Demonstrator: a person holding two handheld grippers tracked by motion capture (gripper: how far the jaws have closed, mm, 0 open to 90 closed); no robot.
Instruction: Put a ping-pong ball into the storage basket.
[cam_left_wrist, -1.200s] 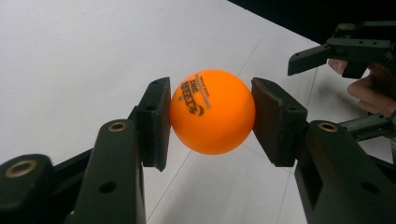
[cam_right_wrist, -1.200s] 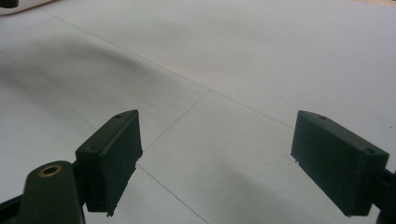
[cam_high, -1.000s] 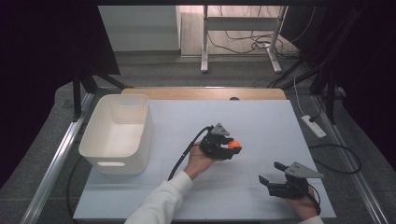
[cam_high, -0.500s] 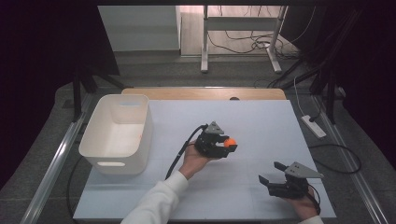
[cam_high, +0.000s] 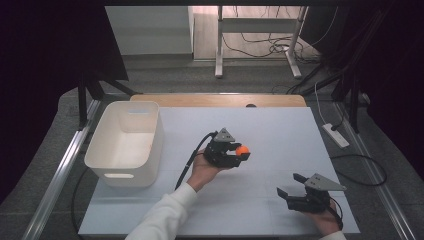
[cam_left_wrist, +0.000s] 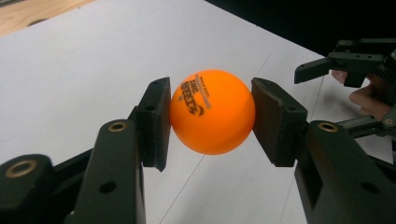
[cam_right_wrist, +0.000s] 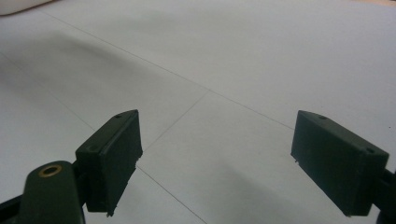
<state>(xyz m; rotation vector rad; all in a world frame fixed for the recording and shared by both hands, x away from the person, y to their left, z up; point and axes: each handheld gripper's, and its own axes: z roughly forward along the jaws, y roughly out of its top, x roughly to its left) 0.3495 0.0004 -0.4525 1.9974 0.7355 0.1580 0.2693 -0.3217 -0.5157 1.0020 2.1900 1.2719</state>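
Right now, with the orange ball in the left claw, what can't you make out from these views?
- White bin: high view, its near wall hides the near strip of its floor.
- Orange ball: left gripper view, the print is too small to read, and the pads cover its sides.
- Left claw: high view, its body covers most of the ball.
- Right claw: high view, the hand is cut by the bottom edge.

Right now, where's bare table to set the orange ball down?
Bare white tabletop lies beyond the left gripper, which holds the small orange plastic ball, out to the far and right edges. More lies between it and the open right gripper. The white plastic bin takes up the left side.
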